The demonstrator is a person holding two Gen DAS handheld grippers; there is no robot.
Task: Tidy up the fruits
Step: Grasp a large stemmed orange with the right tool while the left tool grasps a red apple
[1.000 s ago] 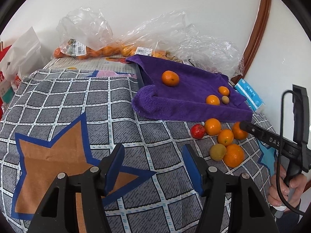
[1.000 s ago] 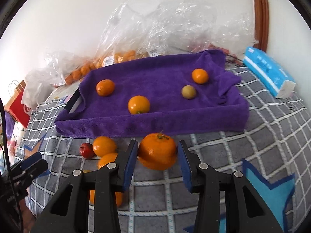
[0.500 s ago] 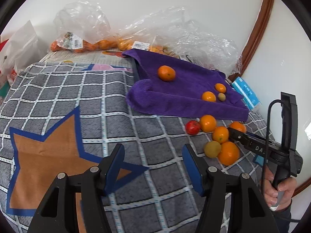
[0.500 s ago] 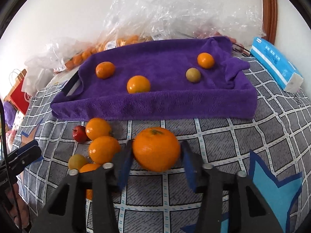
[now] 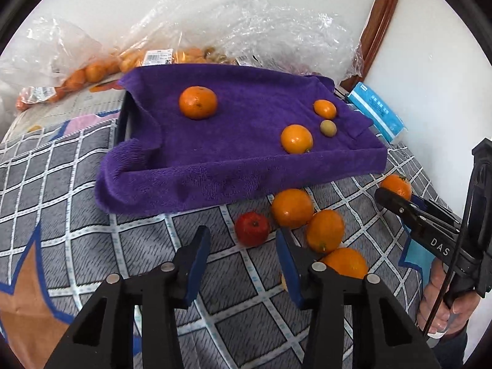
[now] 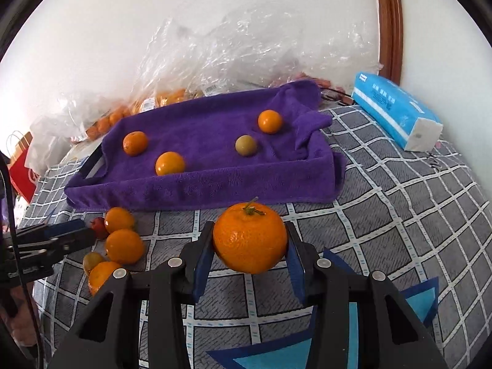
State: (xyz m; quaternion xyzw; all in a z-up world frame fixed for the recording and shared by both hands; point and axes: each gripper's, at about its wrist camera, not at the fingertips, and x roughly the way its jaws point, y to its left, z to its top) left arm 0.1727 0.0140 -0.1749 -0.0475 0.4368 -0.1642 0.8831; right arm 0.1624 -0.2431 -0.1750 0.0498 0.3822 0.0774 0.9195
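A tray draped in a purple towel (image 5: pixel 215 181) (image 6: pixel 200 190) holds three oranges and a small greenish fruit (image 5: pixel 328 128). In front of it on the checked cloth lie loose oranges (image 5: pixel 292 207), a small red fruit (image 5: pixel 252 233) and a yellowish fruit (image 6: pixel 92 261). My left gripper (image 5: pixel 242 234) is closing with nothing between its pads; the red fruit sits just beyond its fingertips. My right gripper (image 6: pixel 249 230) is shut on a large stemmed orange (image 6: pixel 250 240), held just in front of the tray's near wall. Each gripper also shows at the edge of the other's view.
Clear plastic bags with more oranges (image 5: pixel 92 73) pile up behind the tray against the white wall. A blue tissue pack (image 6: pixel 396 113) lies at the right of the tray, by a wooden frame (image 6: pixel 387 21). A red paper bag (image 6: pixel 21 172) stands at far left.
My left gripper has swung right and forward to the loose fruit pile, and its jaws have narrowed. My right gripper has closed on the large orange and moved it a little toward the tray.
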